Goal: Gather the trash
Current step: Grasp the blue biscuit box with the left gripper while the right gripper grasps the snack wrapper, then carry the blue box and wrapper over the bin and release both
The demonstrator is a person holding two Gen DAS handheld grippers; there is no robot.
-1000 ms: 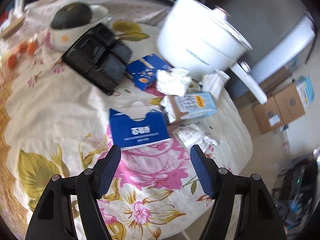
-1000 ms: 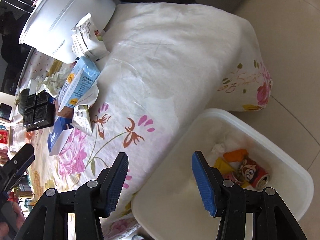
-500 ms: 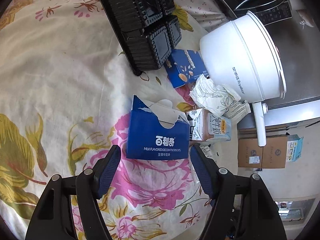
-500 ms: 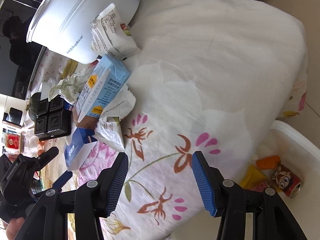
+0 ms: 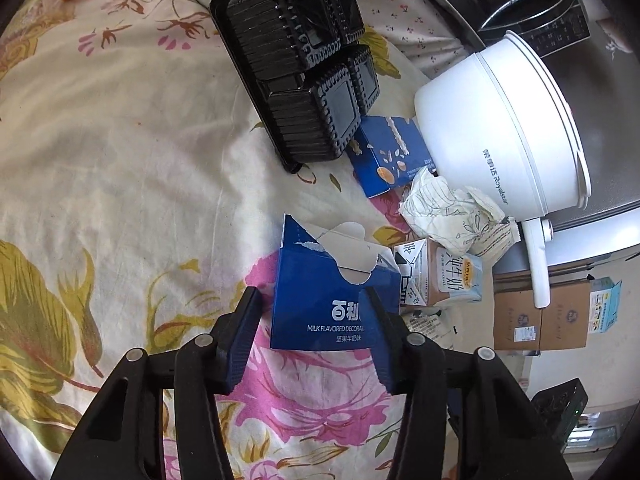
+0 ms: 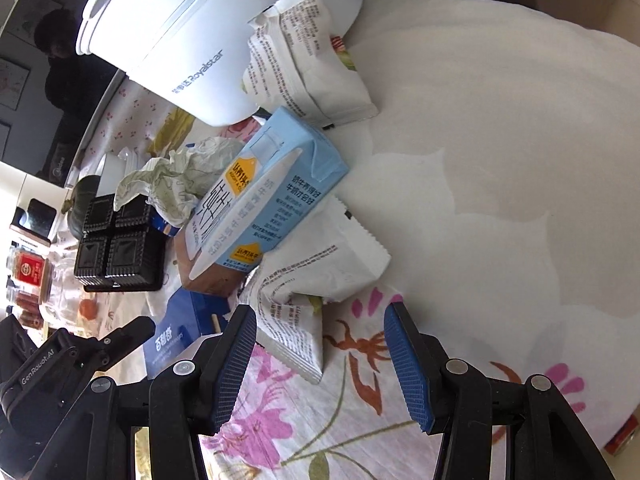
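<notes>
You are at the grabbing step. Your left gripper [image 5: 312, 322] points down at the torn blue box [image 5: 332, 300] on the flowered tablecloth [image 5: 120, 184]. Its jaws have just been closing around the box, but I cannot tell if they squeeze it yet. Next, pinch it firmly and lift. Your right gripper [image 6: 320, 354] hangs apart and empty over a white wrapper [image 6: 316, 280].
</notes>
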